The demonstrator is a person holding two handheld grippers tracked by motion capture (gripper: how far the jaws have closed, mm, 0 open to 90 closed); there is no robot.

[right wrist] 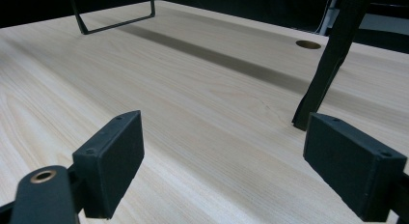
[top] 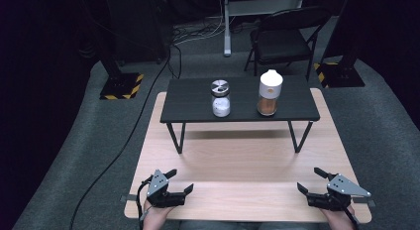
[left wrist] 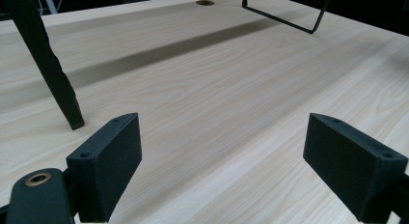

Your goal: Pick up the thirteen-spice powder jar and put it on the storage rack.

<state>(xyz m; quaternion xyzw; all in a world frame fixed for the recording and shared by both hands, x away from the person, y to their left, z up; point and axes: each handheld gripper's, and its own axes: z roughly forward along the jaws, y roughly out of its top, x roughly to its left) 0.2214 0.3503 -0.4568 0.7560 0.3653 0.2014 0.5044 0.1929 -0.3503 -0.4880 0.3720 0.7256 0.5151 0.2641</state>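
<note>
A small black riser shelf (top: 198, 103) stands on the pale wooden table (top: 242, 160). It carries a glass jar with a silver lid and white contents (top: 220, 98) and, to its right, a taller jar with a white cap and brown contents (top: 270, 93). My left gripper (top: 181, 181) rests at the table's near left edge, open, with bare wood between its pads (left wrist: 111, 166). At the near right edge my right gripper (top: 308, 179) is open too, and its pads (right wrist: 113, 156) hold nothing. Both grippers are far from the jars.
The shelf's black legs rise ahead of each gripper (left wrist: 46, 60) (right wrist: 333, 60). A round cable hole (right wrist: 308, 44) sits in the tabletop. Beyond the table are a black folding chair (top: 285, 39), two stand bases with yellow-black stripes (top: 120, 85) (top: 339, 74), and a floor cable (top: 124, 141).
</note>
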